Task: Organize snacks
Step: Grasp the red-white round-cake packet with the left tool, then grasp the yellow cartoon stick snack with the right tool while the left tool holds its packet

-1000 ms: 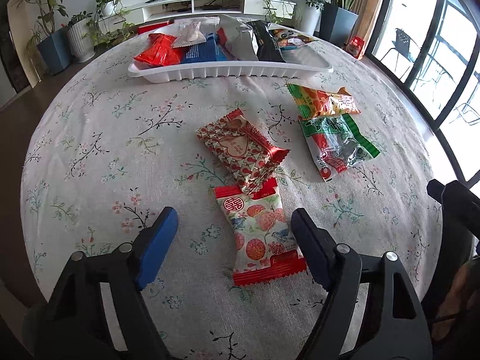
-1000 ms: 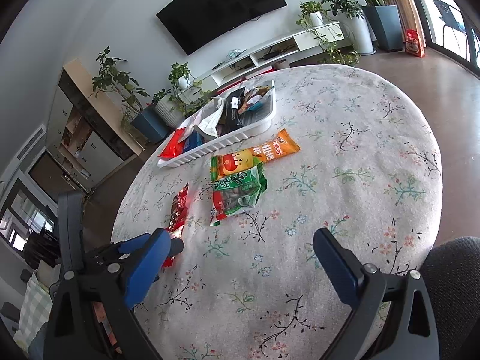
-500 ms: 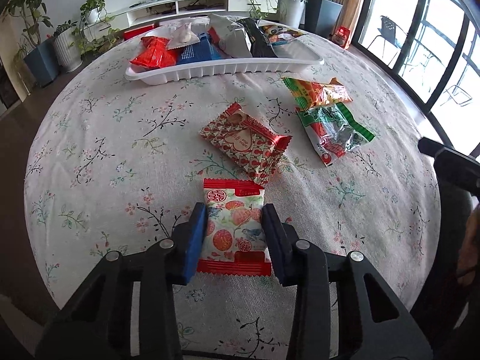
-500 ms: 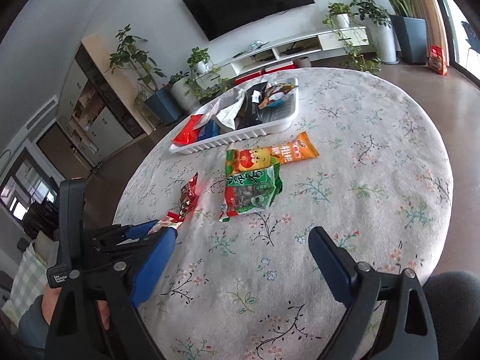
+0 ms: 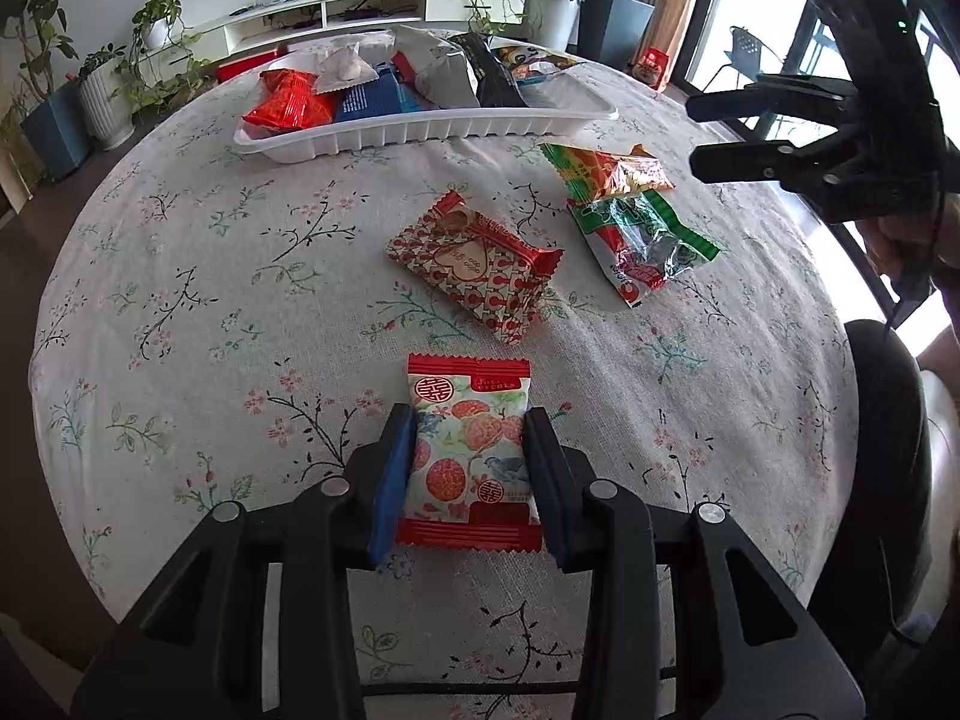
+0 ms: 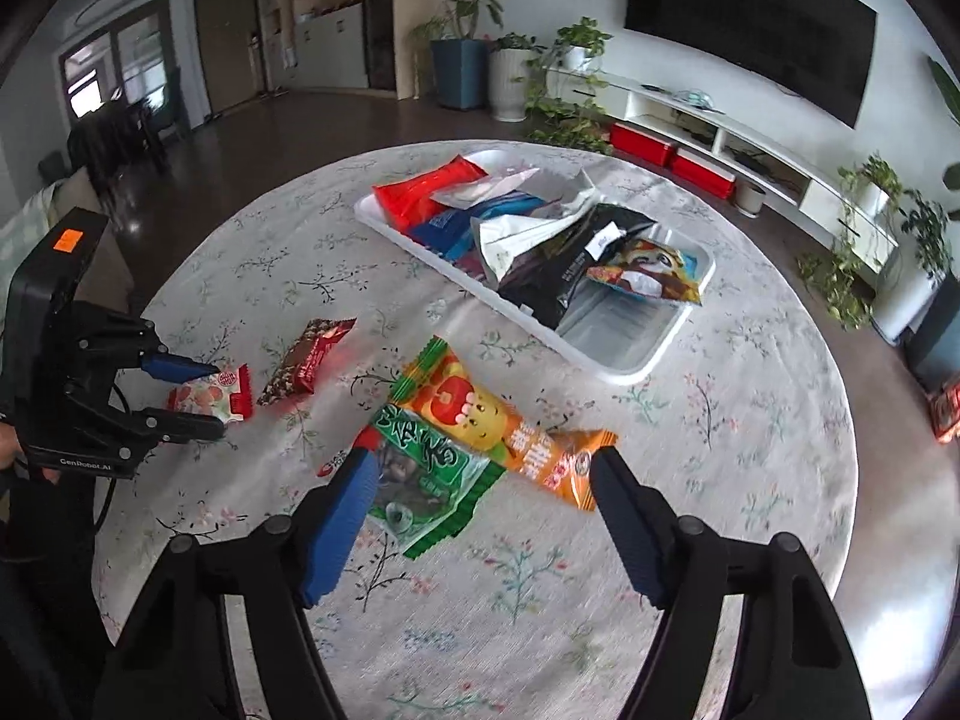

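Right, my left tool (image 5: 468, 456) is clamped on the white-and-red snack packet (image 5: 465, 450), both blue pads pressed against its long sides, the red crimped end sticking out toward me and the top end poking forward past the fingertips. From the right wrist view I see that same left tool (image 6: 201, 396) low at the left edge of the worktop (image 6: 750, 420), and the packet (image 6: 210, 396) sits between its two fingers, still close to the floral cloth; I cannot tell whether it touches the cloth.

Just ahead of that packet lies the red heart-patterned packet (image 5: 474, 267), apart from it and tilted. Further right, the orange packet (image 5: 606, 171) and the green packet (image 5: 642, 240) lie touching, the green one nearer me.

My right tool (image 6: 480, 480) hangs over those two, its jaws closing but not yet pressing anything. The green packet (image 6: 426, 480) lies between the fingers, close by the left pad, and the orange packet (image 6: 498, 426) reaches across to the right pad's tip. In the left view the right tool (image 5: 720, 132) shows at the upper right, above the worktop.

At the far side sits the white tray (image 5: 420, 129), packed with bags at one end; from the right view its near end (image 6: 624, 342) is bare.
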`<control>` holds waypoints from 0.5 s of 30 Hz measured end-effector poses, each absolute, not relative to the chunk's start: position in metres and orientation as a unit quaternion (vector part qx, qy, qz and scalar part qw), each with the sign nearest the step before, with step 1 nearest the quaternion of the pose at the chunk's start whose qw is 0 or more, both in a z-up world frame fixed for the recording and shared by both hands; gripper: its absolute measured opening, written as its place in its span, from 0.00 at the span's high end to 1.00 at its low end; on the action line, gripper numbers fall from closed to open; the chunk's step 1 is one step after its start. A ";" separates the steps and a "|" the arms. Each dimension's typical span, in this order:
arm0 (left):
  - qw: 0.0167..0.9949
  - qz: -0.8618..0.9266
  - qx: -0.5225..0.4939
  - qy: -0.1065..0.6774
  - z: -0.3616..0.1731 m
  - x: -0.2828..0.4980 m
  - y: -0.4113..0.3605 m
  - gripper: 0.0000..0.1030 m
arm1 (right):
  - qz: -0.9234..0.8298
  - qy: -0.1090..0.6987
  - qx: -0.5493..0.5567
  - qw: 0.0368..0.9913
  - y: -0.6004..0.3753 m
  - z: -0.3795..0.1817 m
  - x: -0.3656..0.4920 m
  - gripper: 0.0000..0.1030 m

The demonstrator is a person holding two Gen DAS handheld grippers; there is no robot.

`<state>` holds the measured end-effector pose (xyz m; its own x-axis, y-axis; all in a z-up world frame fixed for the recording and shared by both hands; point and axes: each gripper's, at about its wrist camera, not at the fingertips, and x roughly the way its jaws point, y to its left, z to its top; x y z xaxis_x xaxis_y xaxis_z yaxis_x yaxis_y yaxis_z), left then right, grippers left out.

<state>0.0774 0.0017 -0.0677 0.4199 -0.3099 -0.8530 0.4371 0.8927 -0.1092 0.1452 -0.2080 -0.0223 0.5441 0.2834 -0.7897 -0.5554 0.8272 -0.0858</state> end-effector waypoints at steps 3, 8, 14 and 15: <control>0.841 -0.227 0.060 0.487 -0.068 0.077 0.004 0.66 | 0.257 0.415 -0.219 0.845 -0.195 -0.027 0.158 0.35; 0.841 -0.234 0.056 0.484 -0.068 0.078 0.006 0.66 | 0.273 0.436 -0.277 0.812 -0.181 -0.044 0.174 0.45; 0.841 -0.240 0.052 0.482 -0.069 0.080 0.006 0.66 | 0.276 0.473 -0.302 0.780 -0.179 -0.066 0.189 0.50; 0.841 -0.240 0.052 0.482 -0.068 0.080 0.006 0.66 | 0.280 0.478 -0.308 0.774 -0.178 -0.069 0.189 0.51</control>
<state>0.0796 0.0063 -0.0684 0.4202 -0.3532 -0.8359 0.4542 0.8793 -0.1432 0.1887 -0.1781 -0.0687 0.3868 0.1399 -0.9115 -0.7274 0.6537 -0.2084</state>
